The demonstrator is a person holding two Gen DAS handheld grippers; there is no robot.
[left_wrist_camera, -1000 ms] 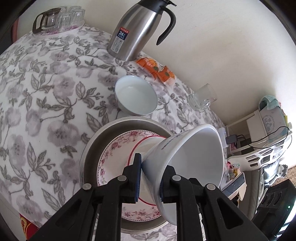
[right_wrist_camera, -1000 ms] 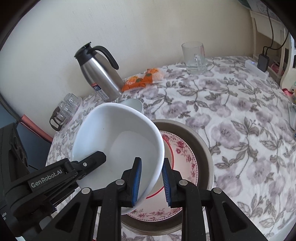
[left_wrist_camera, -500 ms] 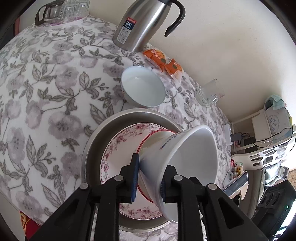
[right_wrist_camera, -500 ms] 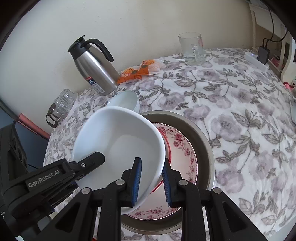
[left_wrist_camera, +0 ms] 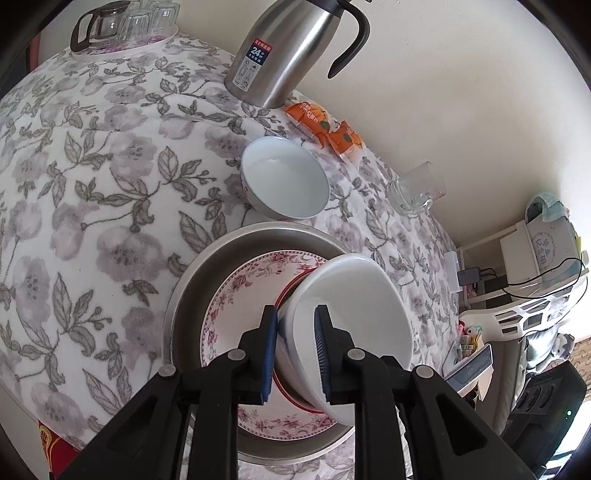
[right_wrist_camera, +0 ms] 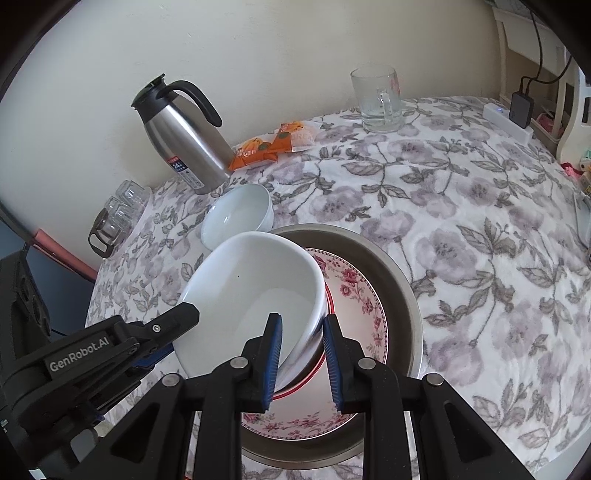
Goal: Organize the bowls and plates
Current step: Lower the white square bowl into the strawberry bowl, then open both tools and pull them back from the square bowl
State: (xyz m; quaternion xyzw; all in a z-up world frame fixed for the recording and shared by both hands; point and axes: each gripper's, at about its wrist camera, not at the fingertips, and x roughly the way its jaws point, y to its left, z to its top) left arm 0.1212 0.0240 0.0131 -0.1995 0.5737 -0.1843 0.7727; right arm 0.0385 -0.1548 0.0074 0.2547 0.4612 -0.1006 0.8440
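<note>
Both grippers hold a large white bowl [left_wrist_camera: 354,314] by its rim, one on each side. It hangs tilted low over a floral plate [left_wrist_camera: 243,291] that lies in a round metal pan [left_wrist_camera: 199,273]. My left gripper [left_wrist_camera: 295,347] is shut on the rim. My right gripper [right_wrist_camera: 301,354] is shut on the opposite rim of the bowl [right_wrist_camera: 251,291], above the plate [right_wrist_camera: 354,295] and pan [right_wrist_camera: 399,269]. A smaller white bowl [left_wrist_camera: 284,177] stands upright on the cloth just beyond the pan; it also shows in the right wrist view [right_wrist_camera: 238,216].
A steel thermos jug [left_wrist_camera: 284,51], orange snack packets [left_wrist_camera: 325,129] and a glass mug [left_wrist_camera: 413,188] stand by the wall. A tray of glasses with a glass pot [left_wrist_camera: 122,26] sits at the table's far corner. A shelf with cables [left_wrist_camera: 535,273] is beyond the table's edge.
The big bowl has come lower and closer over the floral plate, still tilted. Both grippers have kept their hold on its rim.
</note>
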